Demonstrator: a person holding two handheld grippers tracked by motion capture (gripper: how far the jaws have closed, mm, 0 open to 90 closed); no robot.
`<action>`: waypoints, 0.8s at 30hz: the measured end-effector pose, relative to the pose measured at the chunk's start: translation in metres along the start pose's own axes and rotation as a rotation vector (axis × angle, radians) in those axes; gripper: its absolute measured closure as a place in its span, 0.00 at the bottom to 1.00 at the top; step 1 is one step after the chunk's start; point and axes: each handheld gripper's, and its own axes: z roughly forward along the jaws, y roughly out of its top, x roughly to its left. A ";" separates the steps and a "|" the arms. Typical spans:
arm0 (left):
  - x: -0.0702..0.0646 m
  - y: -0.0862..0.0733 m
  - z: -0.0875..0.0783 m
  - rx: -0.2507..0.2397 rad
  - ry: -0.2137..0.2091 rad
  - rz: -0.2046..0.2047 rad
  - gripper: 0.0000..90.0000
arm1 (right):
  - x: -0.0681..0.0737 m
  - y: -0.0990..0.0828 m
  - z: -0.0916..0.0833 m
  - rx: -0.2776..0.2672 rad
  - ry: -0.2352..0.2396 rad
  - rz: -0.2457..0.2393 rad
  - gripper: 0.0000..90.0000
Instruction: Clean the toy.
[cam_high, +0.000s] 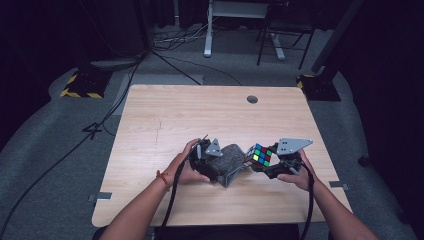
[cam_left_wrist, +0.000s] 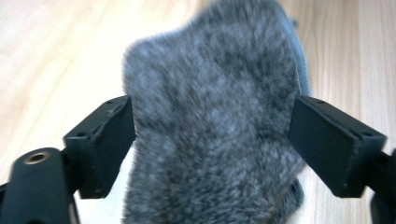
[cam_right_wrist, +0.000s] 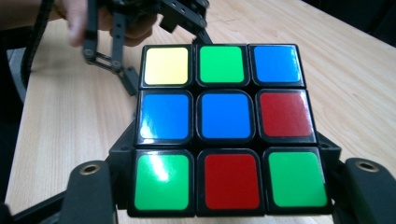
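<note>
Puzzle cube (cam_high: 260, 155) clamped between the jaws of the right hand-held gripper (cam_high: 272, 162), raised just above the bench (cam_high: 165, 115) near its front edge, right of centre. Top face in the right gripper view (cam_right_wrist: 224, 126): yellow, green, blue; blue, blue, red; green, red, green. Just left of the cube, touching or nearly so: grey furry pouch (cam_high: 227, 159) with a zipper edge, resting on the bench. Left hand-held gripper (cam_high: 207, 157) set around the pouch, jaws spread wide on either side of the fur (cam_left_wrist: 210, 130), pads at its edges without visibly squeezing it. Black cables trailing back from both grippers along the forearms.
</note>
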 end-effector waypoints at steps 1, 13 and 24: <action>-0.002 0.002 -0.004 -0.033 0.001 0.013 0.18 | 0.000 0.001 0.000 -0.004 0.001 0.004 0.38; -0.035 0.025 0.001 -0.152 -0.024 0.131 0.21 | 0.006 0.018 0.004 -0.041 0.033 0.031 0.37; -0.037 0.027 0.010 -0.192 -0.153 0.078 0.30 | 0.006 0.015 0.006 -0.015 0.033 0.017 0.37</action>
